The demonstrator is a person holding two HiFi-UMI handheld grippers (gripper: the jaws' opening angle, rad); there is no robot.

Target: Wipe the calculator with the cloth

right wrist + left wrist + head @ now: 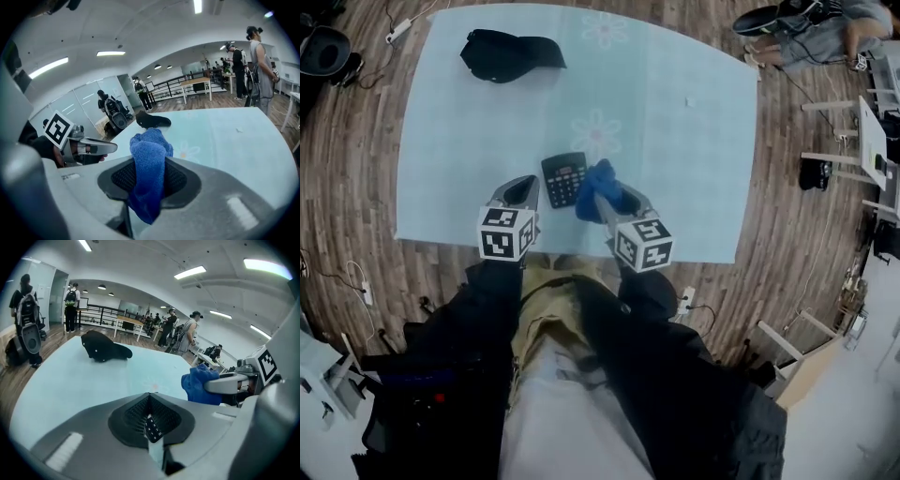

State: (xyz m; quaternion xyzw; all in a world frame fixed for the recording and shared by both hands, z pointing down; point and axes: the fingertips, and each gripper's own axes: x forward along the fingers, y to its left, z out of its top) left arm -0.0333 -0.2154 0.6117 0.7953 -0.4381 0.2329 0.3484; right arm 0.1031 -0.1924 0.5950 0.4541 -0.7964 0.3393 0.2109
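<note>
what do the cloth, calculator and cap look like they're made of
Cloth: blue, with a fuzzy pile and limp folds, so likely microfibre or terry.
Calculator: dark and rigid with rows of moulded keys, probably hard plastic with a fairly matte finish.
Cap: black, matte and slumped, so it looks like woven fabric; the exact fibre can't be told.

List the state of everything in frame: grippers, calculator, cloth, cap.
left gripper: shut on the calculator's edge.
right gripper: shut on the cloth.
calculator: keys up, pinched at its left edge.
cloth: bunched, clamped between the jaws, next to the calculator's right side.
cap: lying on the table, far left, untouched.
</note>
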